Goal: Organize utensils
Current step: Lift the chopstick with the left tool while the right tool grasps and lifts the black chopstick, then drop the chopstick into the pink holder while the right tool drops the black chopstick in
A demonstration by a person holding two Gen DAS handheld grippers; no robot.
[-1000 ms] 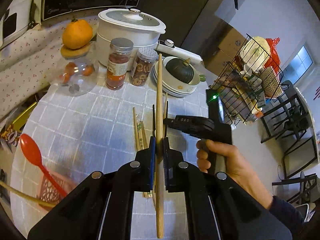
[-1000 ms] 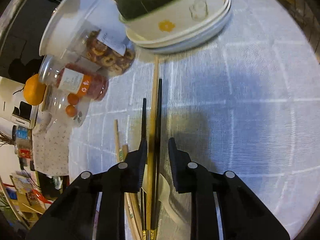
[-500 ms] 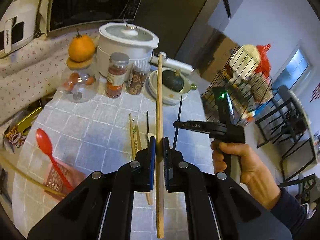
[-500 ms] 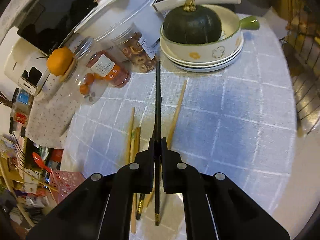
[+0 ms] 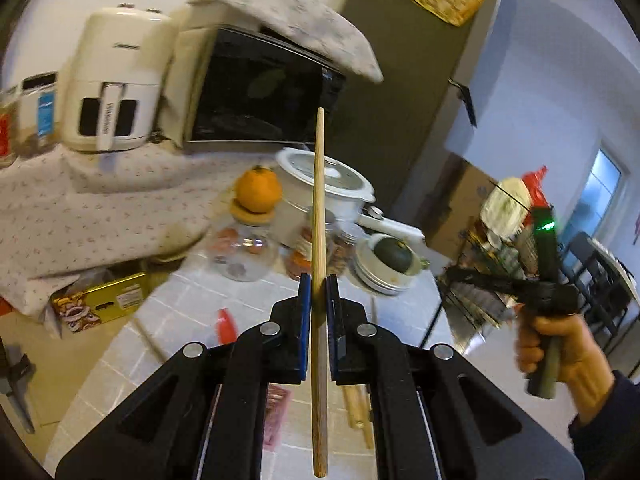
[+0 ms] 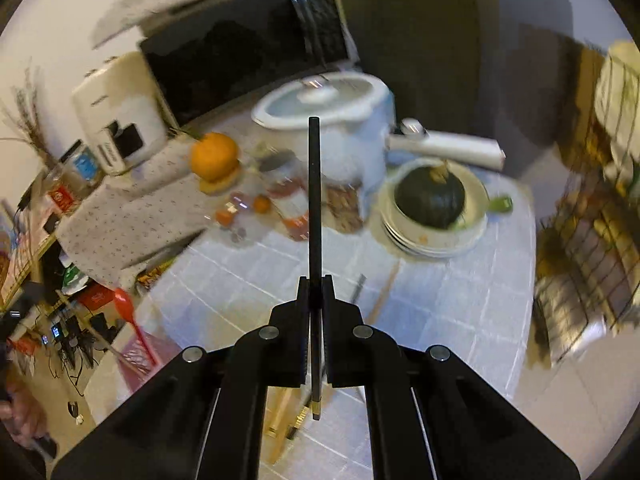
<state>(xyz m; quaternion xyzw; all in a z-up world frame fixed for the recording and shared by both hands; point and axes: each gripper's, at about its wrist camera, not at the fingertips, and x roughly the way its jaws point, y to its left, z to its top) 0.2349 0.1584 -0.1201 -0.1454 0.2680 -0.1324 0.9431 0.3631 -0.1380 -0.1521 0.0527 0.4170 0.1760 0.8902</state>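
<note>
Motion-blurred jars (image 6: 294, 200) beside the rice cooker, contents unreadable, wire basket (image 6: 592, 256) smeared at right, pink basket (image 5: 276, 412) mostly hidden behind near gripper arms

Both wrist fisheyes look forward and down along their own fingers from above the table (image 5: 192, 304), both taking in the pot (image 5: 340, 184) (image 6: 340, 120) and orange (image 5: 258, 190) (image 6: 214, 156) at frame centre.

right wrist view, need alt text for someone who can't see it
The right gripper is shut on a black chopstick that sticks out over a white tiled table. Behind it are a green squash in a stack of bowls, a white pot, jars and an orange. More chopsticks lie on the table, and a red spoon stands in a pink basket at left.
</note>
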